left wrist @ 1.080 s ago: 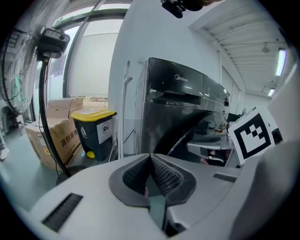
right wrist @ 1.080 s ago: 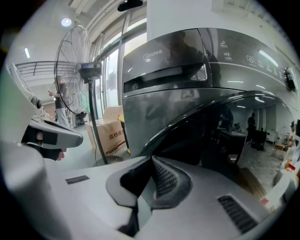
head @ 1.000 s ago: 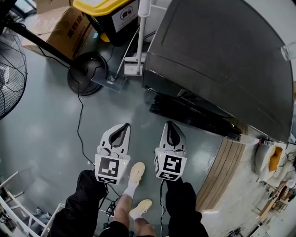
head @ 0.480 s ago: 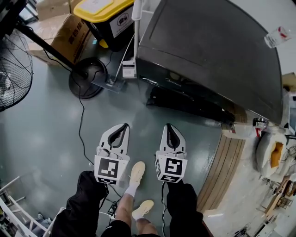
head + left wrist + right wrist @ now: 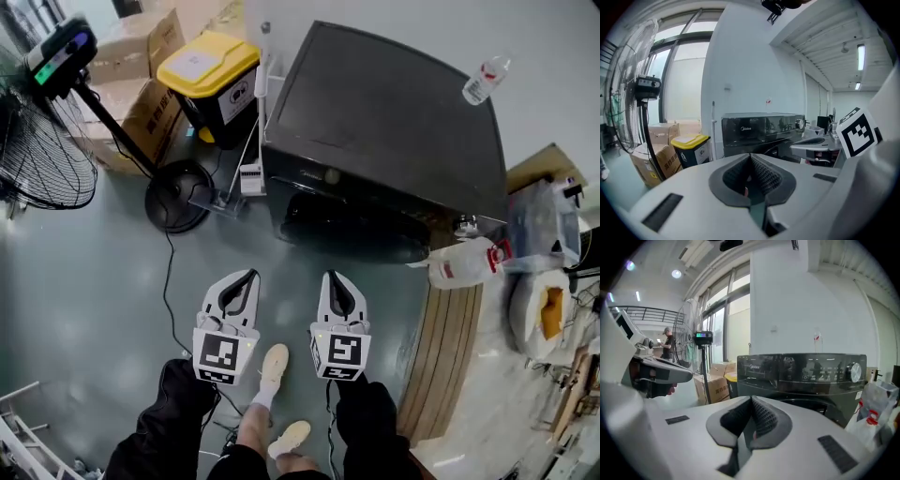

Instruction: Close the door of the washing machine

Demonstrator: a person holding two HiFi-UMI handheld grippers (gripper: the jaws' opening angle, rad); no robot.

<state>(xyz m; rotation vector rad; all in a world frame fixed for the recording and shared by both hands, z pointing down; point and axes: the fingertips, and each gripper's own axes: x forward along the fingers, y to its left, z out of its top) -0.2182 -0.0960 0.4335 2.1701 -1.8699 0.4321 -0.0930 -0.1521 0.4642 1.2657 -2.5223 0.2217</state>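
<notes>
Left gripper [image 5: 246, 276] and right gripper [image 5: 334, 277] both closed, empty, facing black front-load washing machine [image 5: 375, 122]; clear plastic bottle [image 5: 486, 79] at its top's far-right corner; round black fan base [image 5: 178, 195], yellow-lidded black bin [image 5: 208, 67] left.

The door [image 5: 811, 403] is half hidden behind the right gripper [image 5: 751, 400], so whether it is shut cannot be told (head view too steep); the fan [image 5: 42, 150] is cut by the left edge

Black washing machine [image 5: 375, 112] against wall; dark front door [image 5: 349, 225]
</notes>
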